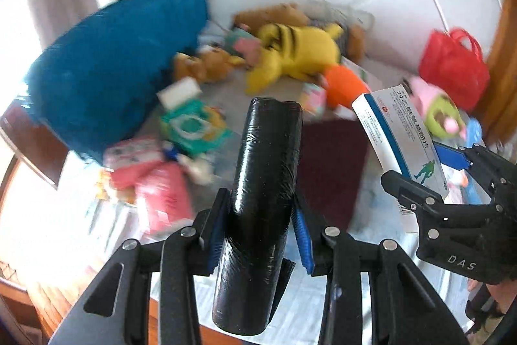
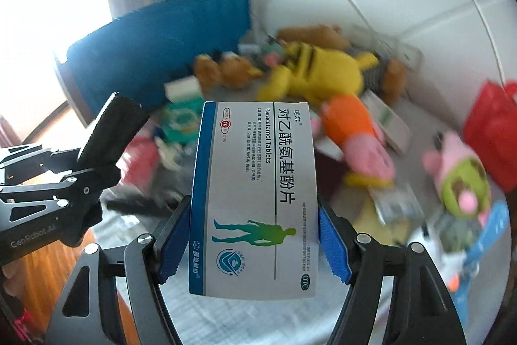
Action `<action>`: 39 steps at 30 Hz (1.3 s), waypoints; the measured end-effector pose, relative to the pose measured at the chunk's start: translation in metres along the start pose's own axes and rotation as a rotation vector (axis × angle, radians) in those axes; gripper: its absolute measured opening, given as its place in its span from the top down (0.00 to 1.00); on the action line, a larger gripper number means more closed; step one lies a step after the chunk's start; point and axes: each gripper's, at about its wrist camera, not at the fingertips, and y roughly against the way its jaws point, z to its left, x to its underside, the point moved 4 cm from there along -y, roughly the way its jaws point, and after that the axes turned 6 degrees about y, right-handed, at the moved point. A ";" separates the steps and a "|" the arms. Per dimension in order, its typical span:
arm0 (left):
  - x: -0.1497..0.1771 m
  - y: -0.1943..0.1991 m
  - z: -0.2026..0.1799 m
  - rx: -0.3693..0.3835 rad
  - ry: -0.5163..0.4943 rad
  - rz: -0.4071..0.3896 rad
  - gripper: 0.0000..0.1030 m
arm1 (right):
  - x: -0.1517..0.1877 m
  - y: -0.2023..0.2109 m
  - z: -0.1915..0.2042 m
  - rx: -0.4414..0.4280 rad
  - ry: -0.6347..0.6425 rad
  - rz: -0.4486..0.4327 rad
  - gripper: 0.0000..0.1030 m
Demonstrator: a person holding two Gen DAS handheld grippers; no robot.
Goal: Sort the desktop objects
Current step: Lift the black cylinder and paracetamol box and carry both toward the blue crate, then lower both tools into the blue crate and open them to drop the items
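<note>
My left gripper (image 1: 260,230) is shut on a black roll of plastic bags (image 1: 258,202), held upright above the table. That roll (image 2: 111,125) and the left gripper (image 2: 97,164) also show at the left of the right wrist view. My right gripper (image 2: 253,243) is shut on a white and blue Paracetamol tablet box (image 2: 255,199), also lifted. From the left wrist view, the box (image 1: 400,147) and the right gripper (image 1: 426,180) stand to the right of the roll.
The table (image 2: 226,322) holds a yellow plush toy (image 1: 297,54), brown plush bears (image 1: 206,65), an orange and pink plush (image 2: 355,134), a green and pink plush (image 2: 458,180), a red bag (image 1: 454,67), a teal cushion (image 1: 119,63), pink packets (image 1: 152,173) and small boxes.
</note>
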 end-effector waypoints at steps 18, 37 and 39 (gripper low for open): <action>-0.126 0.079 0.203 -0.106 0.104 -0.273 0.64 | -0.192 -0.019 0.160 -0.068 0.168 -0.252 0.30; -0.276 0.019 0.409 -0.117 0.140 -0.301 0.64 | -0.364 -0.140 0.287 -0.105 0.170 -0.283 0.30; -0.291 -0.005 0.430 -0.095 0.125 -0.270 0.64 | -0.370 -0.163 0.300 -0.094 0.160 -0.249 0.30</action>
